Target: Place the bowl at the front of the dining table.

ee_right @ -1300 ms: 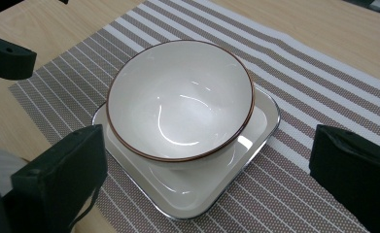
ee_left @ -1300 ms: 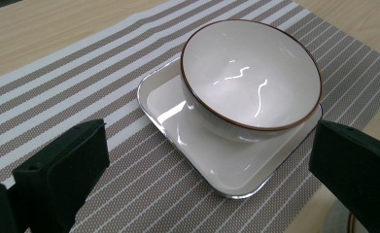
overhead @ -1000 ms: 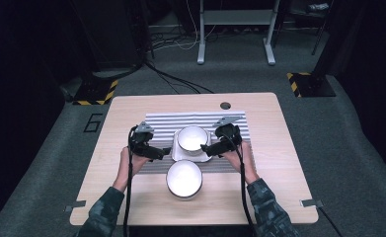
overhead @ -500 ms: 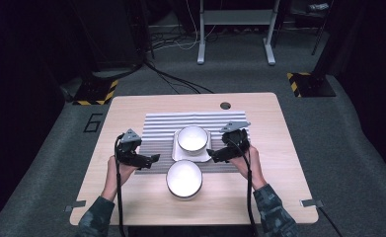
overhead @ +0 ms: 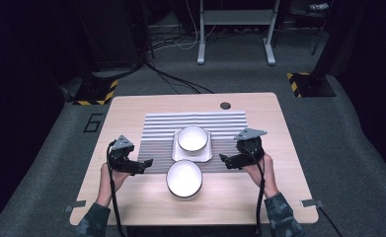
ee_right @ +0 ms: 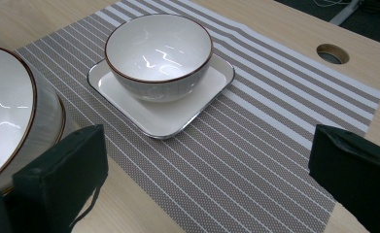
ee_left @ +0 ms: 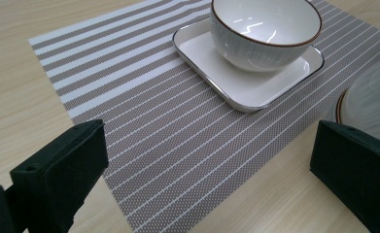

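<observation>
Dark room, grey carpet [overhead: 348, 148], metal frame legs [overhead: 235, 29], floor cables [overhead: 175, 81]

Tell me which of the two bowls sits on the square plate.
The far bowl, standing on the white square plate on the striped mat. The near bowl has no plate under it; it sits at the mat's near edge.

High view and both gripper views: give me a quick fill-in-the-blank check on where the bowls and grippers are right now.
1. The smaller bowl sits on a square white ____.
2. The plate rests on a ____ placemat.
3. The larger bowl lies between the left gripper and the ____ gripper.
4. Both grippers' jaws stand ____, holding nothing.

Missing words: plate; striped; right; open
</observation>
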`<state>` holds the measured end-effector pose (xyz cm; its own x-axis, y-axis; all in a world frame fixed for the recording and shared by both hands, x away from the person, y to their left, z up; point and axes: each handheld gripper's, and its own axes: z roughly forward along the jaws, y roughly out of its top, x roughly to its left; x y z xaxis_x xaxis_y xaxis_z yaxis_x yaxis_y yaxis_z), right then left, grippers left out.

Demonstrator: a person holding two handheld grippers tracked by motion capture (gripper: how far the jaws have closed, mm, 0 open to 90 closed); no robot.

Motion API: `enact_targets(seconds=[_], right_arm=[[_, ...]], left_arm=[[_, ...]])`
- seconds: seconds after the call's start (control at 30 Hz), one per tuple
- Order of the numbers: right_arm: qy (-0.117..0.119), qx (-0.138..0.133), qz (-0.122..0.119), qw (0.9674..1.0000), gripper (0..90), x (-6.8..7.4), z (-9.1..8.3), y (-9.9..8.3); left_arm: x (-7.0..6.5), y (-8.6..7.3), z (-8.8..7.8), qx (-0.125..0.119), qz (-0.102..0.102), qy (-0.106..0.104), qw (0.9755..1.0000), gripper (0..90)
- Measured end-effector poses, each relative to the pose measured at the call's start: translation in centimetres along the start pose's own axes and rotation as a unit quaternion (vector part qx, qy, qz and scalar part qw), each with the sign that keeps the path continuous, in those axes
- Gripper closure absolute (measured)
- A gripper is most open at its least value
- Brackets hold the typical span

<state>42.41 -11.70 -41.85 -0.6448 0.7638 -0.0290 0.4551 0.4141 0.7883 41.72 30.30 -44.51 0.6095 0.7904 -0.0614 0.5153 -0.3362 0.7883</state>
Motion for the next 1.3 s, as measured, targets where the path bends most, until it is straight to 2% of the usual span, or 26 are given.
enact_targets(seconds=[0.2, 0.3, 0.73, 0.93, 1.03, 1.2, 1.3], right_arm=[[-0.011, -0.01, 0.007, 0.9999, 0.2, -0.5, -1.3, -1.1], [-0.018, -0.014, 0.011, 0.9997, 0.2, -0.7, -1.8, -1.7], [-0.048, -0.012, 0.018, 0.9986, 0.6, -1.3, -3.1, -3.6], [-0.063, -0.014, 0.028, 0.9975, 0.7, -1.8, -3.8, -4.6], [-0.066, -0.017, 0.045, 0.9967, 0.7, -2.2, -4.0, -5.4], [-0.077, -0.018, 0.054, 0.9954, 0.9, -2.5, -4.2, -6.6], [-0.082, -0.018, 0.056, 0.9949, 1.1, -2.6, -4.3, -7.1]], left_arm=[[0.5, -1.2, -0.7, -0.001, -0.011, 0.008, 0.9999, 0.0], [0.6, -1.6, -1.1, 0.001, -0.011, 0.011, 0.9999, 0.0], [1.1, -2.9, -2.3, 0.0, -0.019, 0.023, 0.9996, 0.0], [1.5, -4.2, -2.8, 0.007, -0.025, 0.034, 0.9991, 0.0], [1.8, -5.1, -3.0, 0.007, -0.028, 0.039, 0.9988, 0.0], [2.3, -6.3, -3.4, 0.005, -0.041, 0.044, 0.9982, 0.0], [2.4, -6.8, -3.6, 0.005, -0.041, 0.046, 0.9981, 0.0]])
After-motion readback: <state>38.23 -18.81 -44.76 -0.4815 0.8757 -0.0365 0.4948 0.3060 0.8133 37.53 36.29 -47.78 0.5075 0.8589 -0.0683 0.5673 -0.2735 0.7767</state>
